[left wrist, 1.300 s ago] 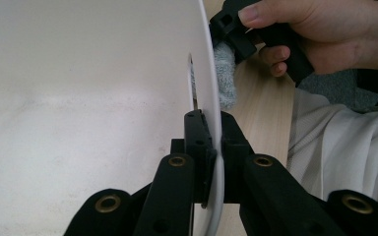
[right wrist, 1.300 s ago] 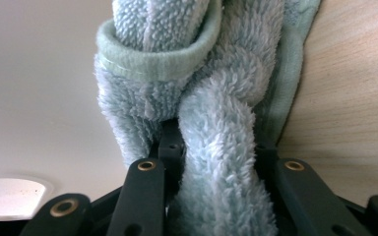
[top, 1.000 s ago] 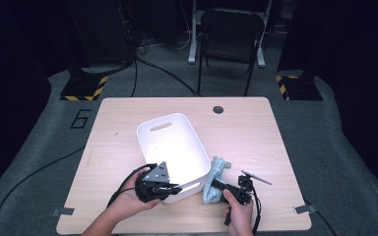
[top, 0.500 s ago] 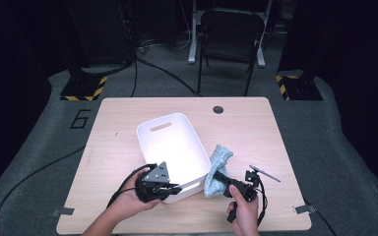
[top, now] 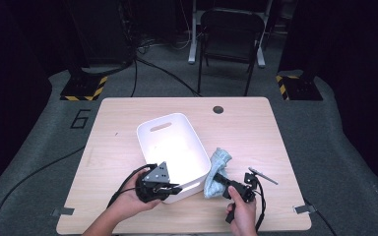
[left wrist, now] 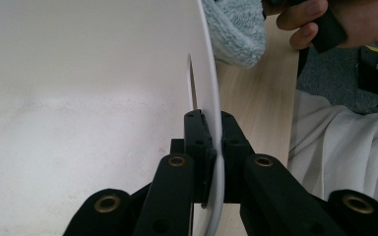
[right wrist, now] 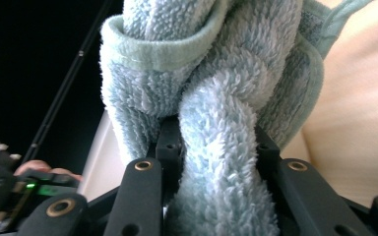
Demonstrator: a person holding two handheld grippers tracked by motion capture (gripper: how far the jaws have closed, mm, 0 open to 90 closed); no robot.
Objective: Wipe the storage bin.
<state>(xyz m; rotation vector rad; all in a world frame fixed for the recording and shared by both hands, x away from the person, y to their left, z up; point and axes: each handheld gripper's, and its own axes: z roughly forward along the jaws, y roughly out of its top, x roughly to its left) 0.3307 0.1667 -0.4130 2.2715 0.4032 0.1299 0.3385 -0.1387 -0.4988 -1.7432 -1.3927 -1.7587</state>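
A white plastic bin stands on the wooden table. My left gripper is shut on its near rim; in the left gripper view the thin white wall runs between the jaws of the left gripper. A light blue towel hangs bunched just right of the bin, off its near right corner. My right gripper holds it from the near side. In the right gripper view the towel bulges out between the jaws of the right gripper, which have just been opening a little, with the towel still between them.
The table has a round cable hole at its far edge. A black chair stands behind the table. In the left gripper view the other hand and a pale sleeve show right of the bin.
The right hand has shifted slightly and the towel now stands a bit higher beside the bin. The left gripper has stayed on the rim.
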